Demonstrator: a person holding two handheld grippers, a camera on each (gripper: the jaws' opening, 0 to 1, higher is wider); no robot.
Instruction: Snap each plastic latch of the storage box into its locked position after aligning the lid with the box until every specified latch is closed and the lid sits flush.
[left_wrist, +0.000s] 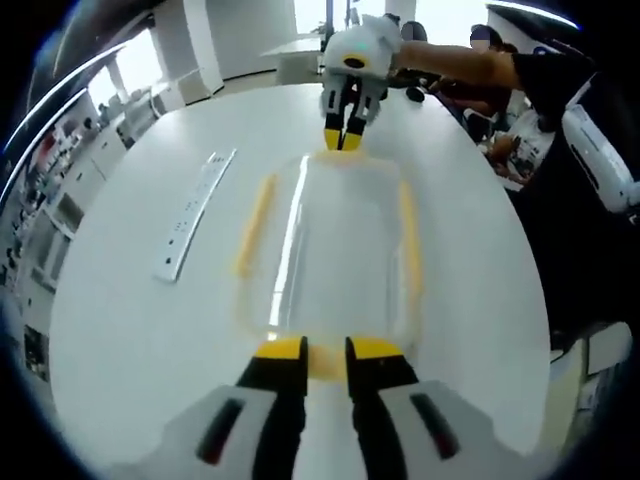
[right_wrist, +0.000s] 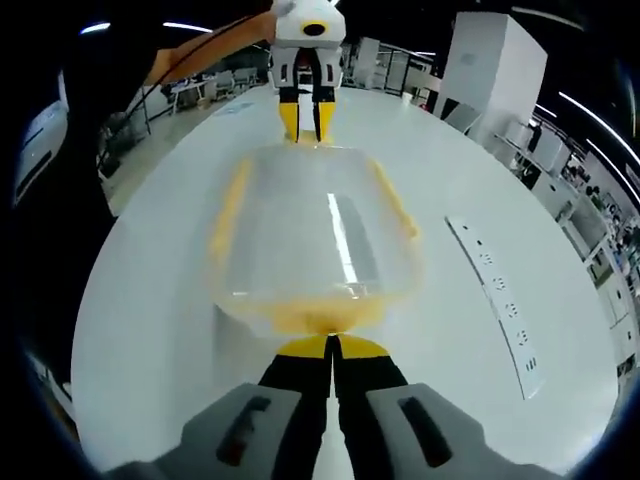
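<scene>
We see the clear storage box (left_wrist: 335, 250) with yellow latches on the white table (left_wrist: 140, 320), our left gripper (left_wrist: 325, 352) slightly parted at its 6 o'clock end latch (left_wrist: 325, 362), our right gripper (right_wrist: 330, 347) closed at the opposite latch (right_wrist: 315, 318), power strip (left_wrist: 195, 212) at 9 o'clock.

A long white power strip (left_wrist: 192, 213) lies flat on the white table (left_wrist: 120, 330), well apart from everything else on it, its row of sockets facing up; in the right gripper view the same strip (right_wrist: 497, 300) runs along the table's far side. Beyond the table's edge stand white pillars (right_wrist: 495, 70) and, along one wall, what look like shelves or benches (left_wrist: 55, 175) crowded with small items, too blurred to tell apart.
</scene>
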